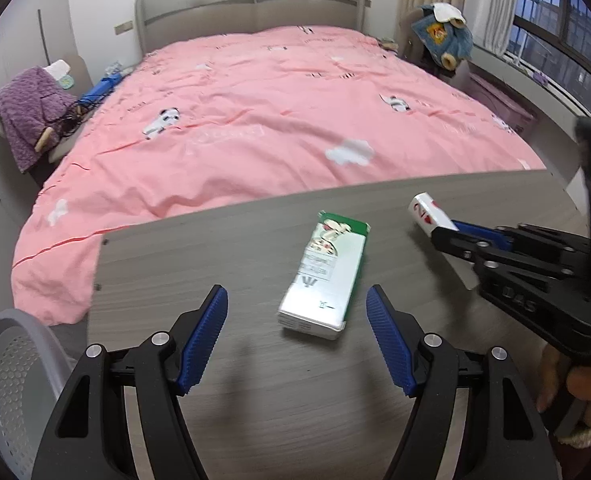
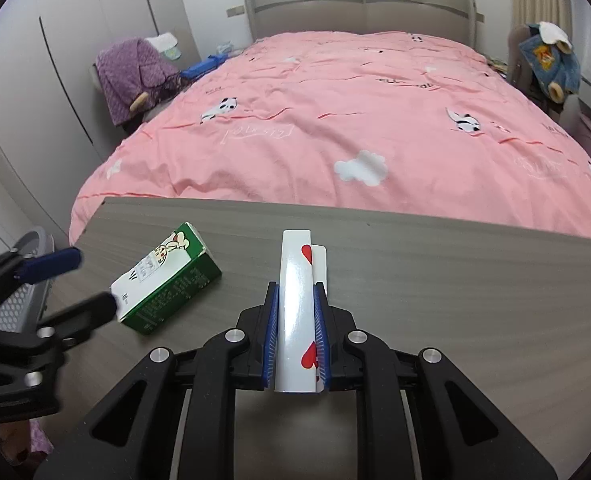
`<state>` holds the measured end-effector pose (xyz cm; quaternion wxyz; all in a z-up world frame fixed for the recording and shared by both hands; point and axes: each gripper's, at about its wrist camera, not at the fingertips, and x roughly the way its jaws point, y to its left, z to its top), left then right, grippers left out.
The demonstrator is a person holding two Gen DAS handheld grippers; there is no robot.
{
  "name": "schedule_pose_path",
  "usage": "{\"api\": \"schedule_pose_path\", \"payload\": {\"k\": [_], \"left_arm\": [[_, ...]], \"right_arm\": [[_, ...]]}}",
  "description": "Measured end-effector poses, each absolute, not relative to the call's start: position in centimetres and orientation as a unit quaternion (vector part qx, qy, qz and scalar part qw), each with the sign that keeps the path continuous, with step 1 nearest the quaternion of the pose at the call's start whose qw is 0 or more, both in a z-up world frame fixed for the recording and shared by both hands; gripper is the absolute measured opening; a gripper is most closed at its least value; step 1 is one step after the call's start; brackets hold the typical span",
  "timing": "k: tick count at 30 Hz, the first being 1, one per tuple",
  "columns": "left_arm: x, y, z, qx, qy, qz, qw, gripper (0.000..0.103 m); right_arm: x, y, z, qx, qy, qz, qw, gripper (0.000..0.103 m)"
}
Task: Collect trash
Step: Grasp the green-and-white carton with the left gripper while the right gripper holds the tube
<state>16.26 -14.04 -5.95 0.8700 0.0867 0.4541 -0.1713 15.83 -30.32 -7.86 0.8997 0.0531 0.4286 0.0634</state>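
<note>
1. Bed [image 2: 335, 128]: the largest thing in the room, under a pink quilt printed with clouds and cartoon animals, with a grey padded headboard [image 2: 359, 4] at the far end. Its foot lies just past the far edge of my table.

2. Table [image 2: 455, 280]: grey wood-grain top, carrying both pieces of trash.

3. Basket [image 1: 11, 380]: grey, perforated, off the table's left corner and lower than the top.

4. My left gripper [image 1: 297, 338]: black frame with blue ribbed pads [image 1: 203, 340], jaws standing wide with nothing clamped, held over the near part of the table. The carton's near end lies between and just ahead of the pads, touching neither.

5. My right gripper [image 2: 295, 336]: jaws closed tight on the folded card; its blue pads [image 2: 272, 336] press both faces. In the left wrist view it reaches in from the right side.

6. Carton [image 1: 325, 276]: a green and white drink box with a cartoon figure, lying flat on its side on the table, left of the card.

7. Folded card [image 2: 295, 312]: glossy white with red hearts, doubled over and pinched on edge, its far end sticking out past the fingertips above the tabletop.
</note>
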Motion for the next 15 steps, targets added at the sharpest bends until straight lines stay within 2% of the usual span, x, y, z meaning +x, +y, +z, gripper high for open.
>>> {"api": "schedule_pose_path", "payload": {"k": [15], "left_arm": [[18.8, -16.3, -8.9, 0.09, 0.477, -0.176, 0.856, 0.068]], "right_arm": [[11.1, -31.9, -8.6, 0.116, 0.433, 0.048, 0.893, 0.017]]}}
